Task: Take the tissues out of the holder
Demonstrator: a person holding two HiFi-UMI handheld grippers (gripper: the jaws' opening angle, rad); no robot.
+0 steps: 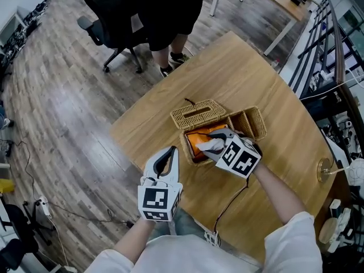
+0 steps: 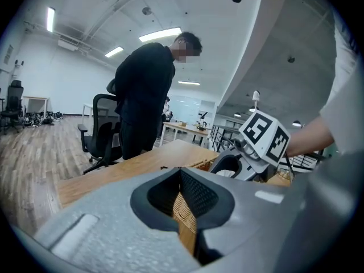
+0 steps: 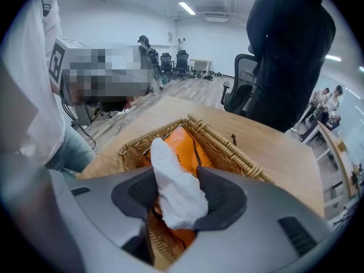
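Observation:
A wicker tissue holder (image 1: 192,154) stands mid-table with its woven lid (image 1: 198,114) swung open at the back. An orange tissue pack (image 1: 200,138) lies inside. A white tissue (image 3: 173,181) sticks up out of the orange pack (image 3: 183,144). My right gripper (image 1: 214,143) reaches down into the holder, and in the right gripper view the right gripper (image 3: 179,189) is shut on that tissue, with both pads against it. My left gripper (image 1: 172,151) hovers just left of the holder, shut and empty. In the left gripper view the left gripper (image 2: 182,175) points at the wicker wall.
A second small wicker compartment (image 1: 250,124) adjoins the holder on the right. A person in black (image 1: 170,16) stands at the table's far edge beside an office chair (image 1: 111,21). A cable (image 1: 230,203) trails over the wooden table (image 1: 244,73) towards me. A brass stand (image 1: 325,169) sits at the right.

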